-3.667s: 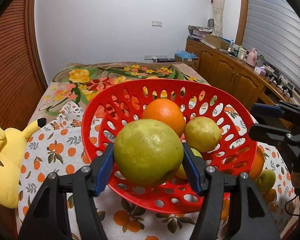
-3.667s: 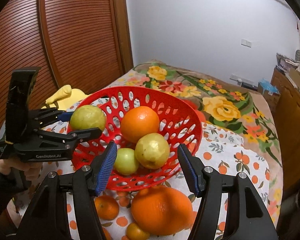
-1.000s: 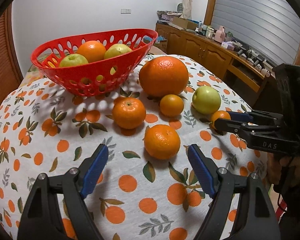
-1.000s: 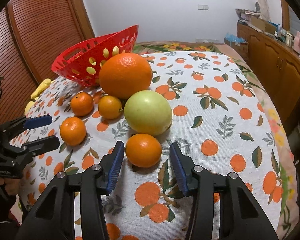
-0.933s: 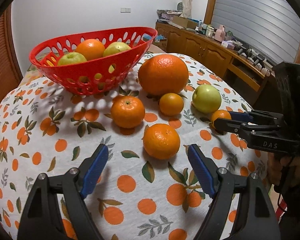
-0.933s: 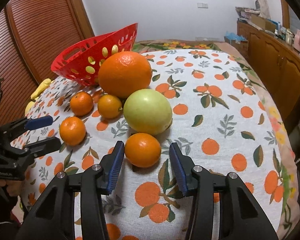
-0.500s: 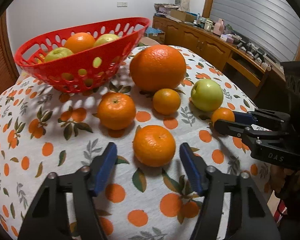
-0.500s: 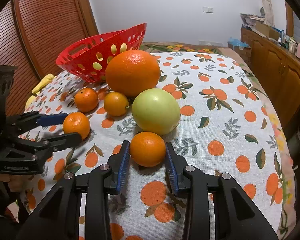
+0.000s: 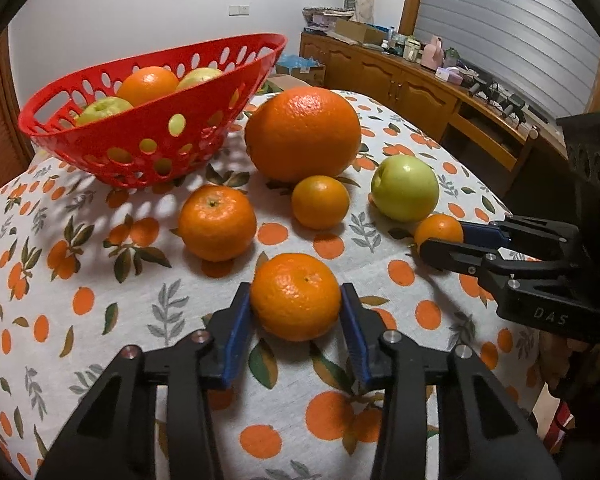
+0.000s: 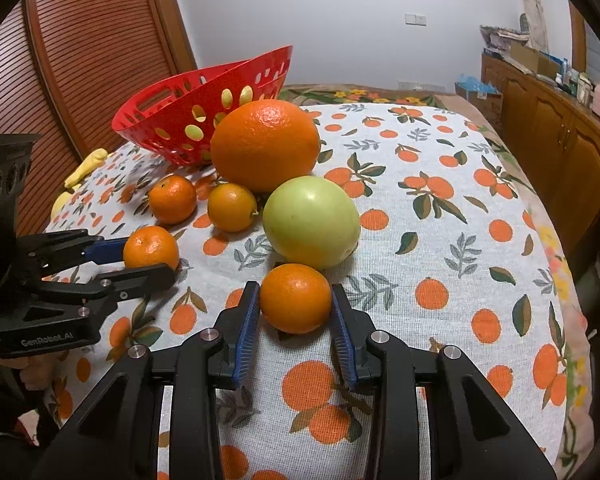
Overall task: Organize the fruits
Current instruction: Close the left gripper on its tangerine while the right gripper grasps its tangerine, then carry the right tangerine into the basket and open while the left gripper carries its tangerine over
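The left gripper (image 9: 296, 308) has just been closing and now pinches a mandarin (image 9: 296, 296); the right gripper (image 10: 295, 308) is clamped on a smaller mandarin (image 10: 295, 298). Both fruits rest on the tablecloth (image 10: 440, 240) near the red basket (image 9: 140, 136), seemingly gripped for lifting into it, past the large orange (image 9: 303, 133).

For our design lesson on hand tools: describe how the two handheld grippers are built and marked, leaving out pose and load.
Both are matte black plastic frames with silver screws. The left gripper and right gripper carry ribbed blue pads on their fingers. Raised lettering marks each body's side. No cables show.
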`<state>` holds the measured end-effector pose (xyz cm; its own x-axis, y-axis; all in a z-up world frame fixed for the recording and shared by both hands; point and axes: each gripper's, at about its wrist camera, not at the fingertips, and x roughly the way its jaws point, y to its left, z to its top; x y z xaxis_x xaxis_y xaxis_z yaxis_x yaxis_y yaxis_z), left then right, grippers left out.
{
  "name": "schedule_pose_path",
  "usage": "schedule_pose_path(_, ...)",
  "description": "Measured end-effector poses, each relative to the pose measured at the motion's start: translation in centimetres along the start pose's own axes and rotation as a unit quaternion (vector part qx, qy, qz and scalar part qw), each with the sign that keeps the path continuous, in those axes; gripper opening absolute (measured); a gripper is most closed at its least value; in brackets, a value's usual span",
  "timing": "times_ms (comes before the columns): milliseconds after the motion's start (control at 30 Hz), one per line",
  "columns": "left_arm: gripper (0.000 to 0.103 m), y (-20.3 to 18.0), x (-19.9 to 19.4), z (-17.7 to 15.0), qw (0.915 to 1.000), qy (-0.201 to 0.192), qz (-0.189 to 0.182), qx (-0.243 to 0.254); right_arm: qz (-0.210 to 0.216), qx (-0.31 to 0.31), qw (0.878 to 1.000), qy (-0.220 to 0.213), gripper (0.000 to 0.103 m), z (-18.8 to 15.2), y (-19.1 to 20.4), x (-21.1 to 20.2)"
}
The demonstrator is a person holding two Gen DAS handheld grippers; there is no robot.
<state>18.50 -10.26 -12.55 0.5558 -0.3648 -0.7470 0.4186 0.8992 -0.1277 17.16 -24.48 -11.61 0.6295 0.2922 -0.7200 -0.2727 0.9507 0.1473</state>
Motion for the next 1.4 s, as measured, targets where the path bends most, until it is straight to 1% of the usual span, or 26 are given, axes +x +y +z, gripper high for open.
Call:
schedule_pose_path(300, 0.041, 1.0, -2.2, 0.2, 0.9996, -0.025, 0.004, -0.014, 0.001, -0.012, 1.0, -0.004, 0.034, 0.2, 0.6, -0.3)
schedule_pose_path(400, 0.041, 1.4, -3.1, 0.3, 0.9992, -0.035, 0.007, -0.017, 0.015, -0.01, 1.0, -0.007, 0.034, 0.3, 1.0, -0.6)
schedule_pose_path(633, 0.041, 2.4, -4.9, 1.2, 0.9979, -0.058, 0.017, -0.024, 0.032, -0.035, 0.999, -0.026, 0.034, 1.7, 3.0, -1.8)
schedule_pose_path(1133, 0.041, 5.6, -7.9, 3.2, 0.9933, -0.099, 0.039, -0.044, 0.055, -0.071, 0.994, -0.064, 0.034, 6.6, 6.0, -2.9)
schedule_pose_path(1400, 0.041, 7.9, -8.9, 5.0, 0.9906, -0.117, 0.052, -0.048, 0.075, -0.087, 0.99, -0.077, 0.034, 10.5, 7.3, -1.6)
